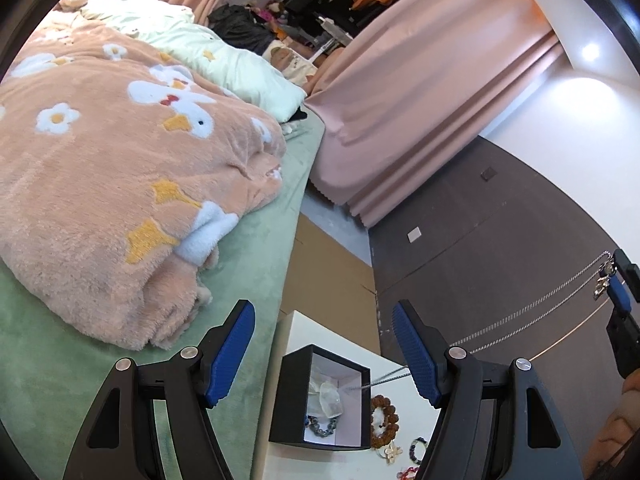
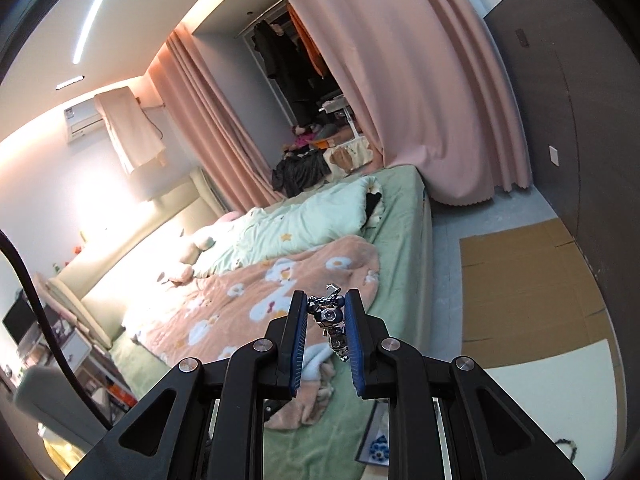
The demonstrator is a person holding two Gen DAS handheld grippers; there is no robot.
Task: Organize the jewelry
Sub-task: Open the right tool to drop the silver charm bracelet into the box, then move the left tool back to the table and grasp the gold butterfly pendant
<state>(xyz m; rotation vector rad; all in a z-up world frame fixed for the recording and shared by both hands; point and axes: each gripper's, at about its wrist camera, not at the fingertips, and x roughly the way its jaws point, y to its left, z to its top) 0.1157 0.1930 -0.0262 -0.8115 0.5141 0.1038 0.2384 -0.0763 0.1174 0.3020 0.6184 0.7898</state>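
Beside the bed, a white counter (image 1: 288, 456) carries an open black square box (image 1: 320, 400) with a grey bead bracelet inside; other bracelets are left outside. A silver chain necklace (image 1: 520, 316) is pinched in the right claw (image 2: 326, 316), raised, its tail trailing to the box. The left claw (image 1: 324, 356) is held wide, empty.

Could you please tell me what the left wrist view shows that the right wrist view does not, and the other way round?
Only the left wrist view shows the open black box with a bead bracelet inside, the loose bracelets beside it on the white table, the silver chain stretched from the box up to the right gripper, and the empty, open left gripper.

Only the right wrist view shows the metal pendant pinched close up, and the air conditioner.

Both show the peach blanket and pink curtain.
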